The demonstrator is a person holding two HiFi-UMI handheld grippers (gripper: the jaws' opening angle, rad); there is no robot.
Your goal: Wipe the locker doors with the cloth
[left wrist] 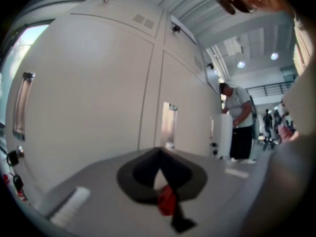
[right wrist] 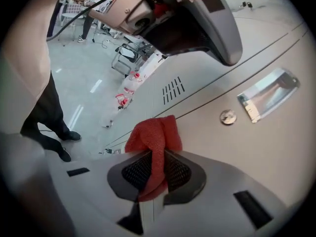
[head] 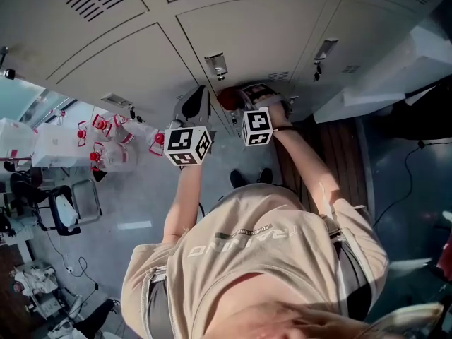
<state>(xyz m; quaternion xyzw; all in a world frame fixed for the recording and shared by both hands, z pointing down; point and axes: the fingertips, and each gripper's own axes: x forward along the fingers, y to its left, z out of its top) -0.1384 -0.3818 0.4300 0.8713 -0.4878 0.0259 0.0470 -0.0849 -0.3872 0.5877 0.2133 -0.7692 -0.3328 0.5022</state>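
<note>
Glossy grey floor (head: 141, 210), wooden bench (head: 337, 150), metal chair (head: 86, 198), bright ceiling lights (left wrist: 241, 64).

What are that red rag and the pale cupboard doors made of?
The red cloth, pinched in the right gripper, looks like soft knitted or woven fabric: it has a fine mesh texture and limp folds. The locker doors look like painted sheet metal, smooth pale grey with a satin sheen, punched vent slots and crisp seams. Laminate can't be ruled out.

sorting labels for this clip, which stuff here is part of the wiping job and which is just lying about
In the job: red cloth, clamped in the right gripper; locker doors; left gripper, shut and empty.

Just lying about: red-capped bottles on the floor; chair; bystander by the far lockers.
</note>
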